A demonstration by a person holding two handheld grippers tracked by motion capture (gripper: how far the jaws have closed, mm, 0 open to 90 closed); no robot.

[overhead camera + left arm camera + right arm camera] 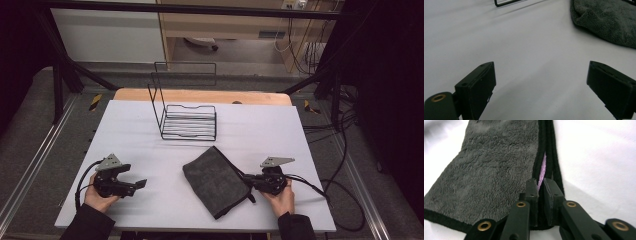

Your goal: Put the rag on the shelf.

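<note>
The folded towel (216, 181) lay on the table (280, 130) in front of the rack (189, 121). The right gripper (540, 185) had pinched its black hem, probably to lift a layer. The left gripper (541, 82) waited open and empty beside it.

Bare table (150, 145) between grippers and wire rack (189, 121); towel (215, 181) lies centre-right.

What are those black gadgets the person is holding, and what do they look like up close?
Each hand holds a black hand-held gripper: the left gripper and the right gripper. Both carry a grey three-cornered plate on top and trail a black cable. Two flat black jaws stick out in front, on arms with brass-coloured rivets. The person wears dark sleeves.
</note>
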